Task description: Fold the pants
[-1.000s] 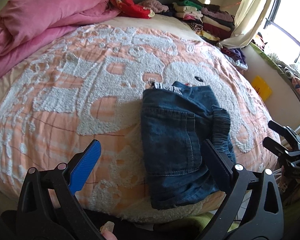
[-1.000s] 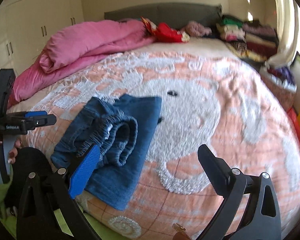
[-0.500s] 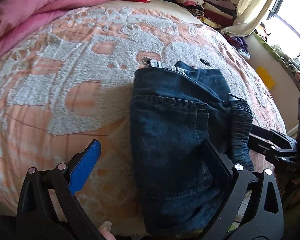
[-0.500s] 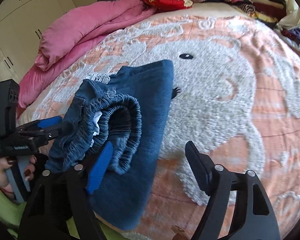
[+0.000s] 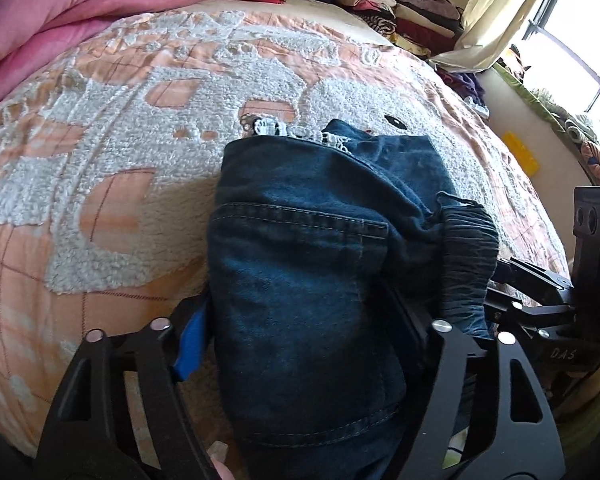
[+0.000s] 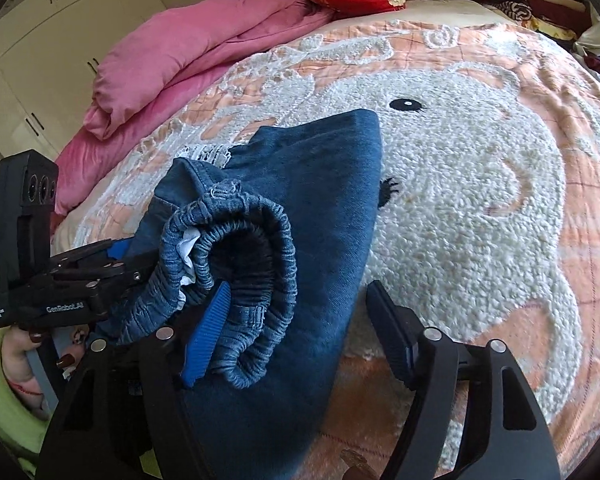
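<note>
left wrist view: folded denim pants (image 5: 300, 280) fill the lower centre on a peach bedspread (image 5: 100, 160), left gripper (image 5: 300, 340) straddling the bundle, jaws wide around it. right wrist view: right gripper (image 6: 300, 328), also wide, reaches the elastic waistband (image 6: 252, 240). likely final step; next, close and lift evenly.

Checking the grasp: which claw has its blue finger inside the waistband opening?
The right claw: its blue finger sits inside the waistband loop; the left claw straddles the jeans' folded body.
</note>
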Available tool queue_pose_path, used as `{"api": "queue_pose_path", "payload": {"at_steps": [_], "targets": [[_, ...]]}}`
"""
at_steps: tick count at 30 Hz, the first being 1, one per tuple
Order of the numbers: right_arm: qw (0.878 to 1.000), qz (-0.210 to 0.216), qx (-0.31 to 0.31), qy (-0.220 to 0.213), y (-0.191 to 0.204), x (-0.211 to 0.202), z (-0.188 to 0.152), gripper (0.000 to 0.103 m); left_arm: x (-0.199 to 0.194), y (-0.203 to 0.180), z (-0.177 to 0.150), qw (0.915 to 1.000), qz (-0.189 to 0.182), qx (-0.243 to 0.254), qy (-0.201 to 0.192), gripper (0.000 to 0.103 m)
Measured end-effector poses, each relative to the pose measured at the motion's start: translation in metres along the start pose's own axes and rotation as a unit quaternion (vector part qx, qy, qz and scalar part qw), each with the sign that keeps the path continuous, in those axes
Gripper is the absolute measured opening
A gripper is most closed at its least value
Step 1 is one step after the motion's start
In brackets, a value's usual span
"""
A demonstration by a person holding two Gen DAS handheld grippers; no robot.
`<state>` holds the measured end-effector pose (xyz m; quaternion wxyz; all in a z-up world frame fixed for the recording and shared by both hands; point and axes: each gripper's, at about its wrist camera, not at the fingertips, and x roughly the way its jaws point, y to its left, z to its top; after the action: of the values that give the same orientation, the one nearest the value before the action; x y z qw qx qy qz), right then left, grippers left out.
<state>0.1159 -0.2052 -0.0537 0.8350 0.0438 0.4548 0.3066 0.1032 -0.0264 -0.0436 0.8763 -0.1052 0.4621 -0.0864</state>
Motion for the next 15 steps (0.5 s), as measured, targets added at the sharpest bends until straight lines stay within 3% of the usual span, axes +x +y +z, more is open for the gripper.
{"api": "queue_pose_path", "payload": {"at_steps": [1, 2, 3, 7, 15], "targets": [[1.000, 0.006, -0.007, 0.002, 0.002, 0.001, 0.001, 0.051, 0.000, -0.001, 0.000, 1.0000, 0.000, 0.002, -0.001, 0.056], [1.000, 0.022, -0.015, 0.004, 0.005, 0.001, 0.002, 0.036, -0.001, -0.002, 0.000, 1.0000, 0.001, 0.005, -0.003, 0.053], [0.999, 0.028, -0.020, 0.003, 0.009, 0.001, 0.003, 0.031, -0.003, -0.004, 0.001, 1.0000, 0.002, 0.007, -0.006, 0.047], [0.999, 0.020, -0.046, -0.020, 0.026, -0.010, 0.009, 0.027, -0.012, -0.006, 0.006, 0.9999, 0.001, 0.009, -0.014, 0.033], [0.995, 0.019, -0.084, -0.048, 0.044, -0.022, 0.032, 0.026, -0.025, -0.008, 0.027, 0.9993, -0.010, 0.006, -0.036, 0.031]]}}
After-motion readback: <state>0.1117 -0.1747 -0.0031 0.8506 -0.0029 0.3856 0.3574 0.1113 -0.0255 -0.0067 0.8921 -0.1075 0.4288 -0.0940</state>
